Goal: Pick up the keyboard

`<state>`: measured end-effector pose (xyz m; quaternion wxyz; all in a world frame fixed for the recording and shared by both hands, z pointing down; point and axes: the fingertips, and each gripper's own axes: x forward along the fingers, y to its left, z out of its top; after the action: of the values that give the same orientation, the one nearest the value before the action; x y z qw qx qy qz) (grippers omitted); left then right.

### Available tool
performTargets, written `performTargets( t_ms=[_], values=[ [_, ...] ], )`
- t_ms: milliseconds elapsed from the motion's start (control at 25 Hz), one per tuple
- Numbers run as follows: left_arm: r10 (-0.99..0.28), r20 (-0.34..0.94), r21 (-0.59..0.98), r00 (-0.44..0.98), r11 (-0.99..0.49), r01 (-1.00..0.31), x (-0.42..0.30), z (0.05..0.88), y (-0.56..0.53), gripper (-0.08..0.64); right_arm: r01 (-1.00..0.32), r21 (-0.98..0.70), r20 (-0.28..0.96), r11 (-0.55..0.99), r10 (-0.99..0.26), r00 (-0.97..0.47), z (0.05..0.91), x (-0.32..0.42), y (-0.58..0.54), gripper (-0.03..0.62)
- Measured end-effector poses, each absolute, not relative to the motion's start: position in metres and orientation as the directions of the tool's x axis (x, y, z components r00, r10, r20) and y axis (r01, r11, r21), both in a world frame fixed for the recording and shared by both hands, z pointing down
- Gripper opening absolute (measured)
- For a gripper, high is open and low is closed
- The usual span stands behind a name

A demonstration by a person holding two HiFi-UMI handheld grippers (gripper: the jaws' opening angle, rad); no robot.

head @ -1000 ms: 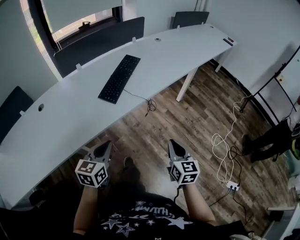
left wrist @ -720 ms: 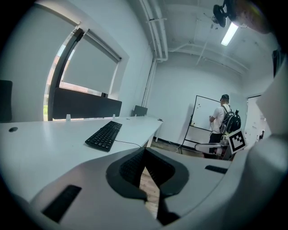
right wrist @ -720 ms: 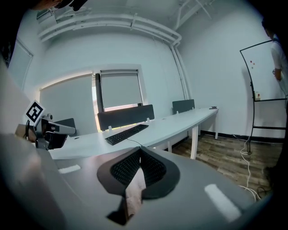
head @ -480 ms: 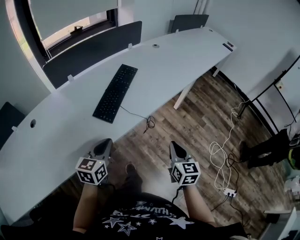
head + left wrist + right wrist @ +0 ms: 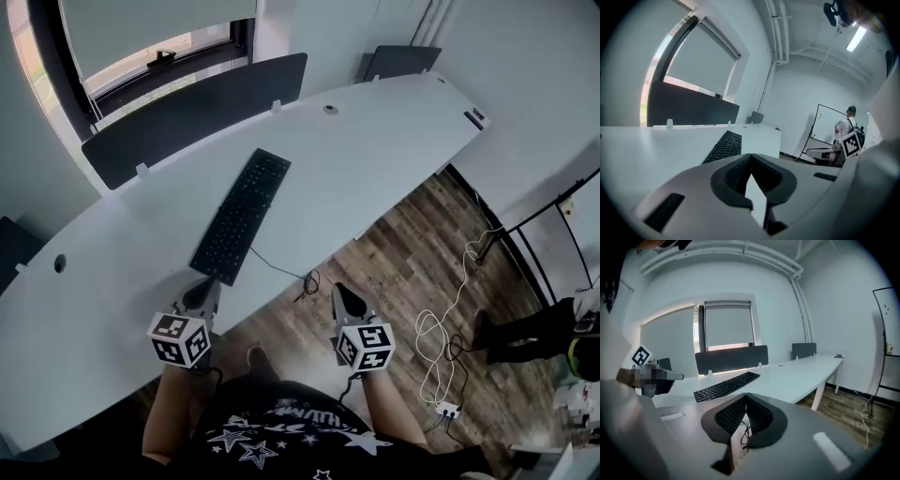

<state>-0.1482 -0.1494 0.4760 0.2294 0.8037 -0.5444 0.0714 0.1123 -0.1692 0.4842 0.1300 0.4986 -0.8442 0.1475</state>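
Observation:
A black keyboard (image 5: 242, 216) lies slantwise on the long white desk (image 5: 375, 141), its cable (image 5: 302, 278) trailing over the front edge to the floor. It also shows in the left gripper view as the keyboard (image 5: 723, 146) and in the right gripper view as the keyboard (image 5: 725, 385). My left gripper (image 5: 205, 290) is shut and empty, its tip at the desk's front edge just short of the keyboard's near end. My right gripper (image 5: 342, 298) is shut and empty too, over the wooden floor to the right of the cable.
Dark divider panels (image 5: 197, 108) stand along the desk's far edge under a window. White desk legs (image 5: 375, 230) go down at the right. A white cord and power strip (image 5: 441, 408) lie on the floor. A person (image 5: 846, 129) stands by a whiteboard beyond.
Both grippers have come forward toward the desk. The keyboard now lies nearer to them in the head view, and the left gripper's tip has reached the desk edge.

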Motion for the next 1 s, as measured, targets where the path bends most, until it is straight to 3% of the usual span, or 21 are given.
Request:
performTargets(
  t_ms=[480,720,1000],
  values=[
    [-0.838,0.402,0.282,0.369,-0.270,-0.921,-0.154,0.490,-0.220,0.009,-0.860,-0.054,0.384,0.508,-0.784,-0.488,0.483,0.109,-0.245,0.003],
    [-0.858,0.446,0.268,0.255,-0.144,-0.952,-0.153,0.506,-0.240,0.009,-0.791,-0.043,0.398,0.611,-0.716,-0.574,0.493,0.104,-0.295,0.003],
    [-0.884,0.462,0.267,0.076,0.057,-0.962,-0.161,0.506,-0.258,0.009,-0.611,-0.048,0.427,0.790,-0.537,-0.727,0.502,0.071,-0.377,0.003]
  ],
)
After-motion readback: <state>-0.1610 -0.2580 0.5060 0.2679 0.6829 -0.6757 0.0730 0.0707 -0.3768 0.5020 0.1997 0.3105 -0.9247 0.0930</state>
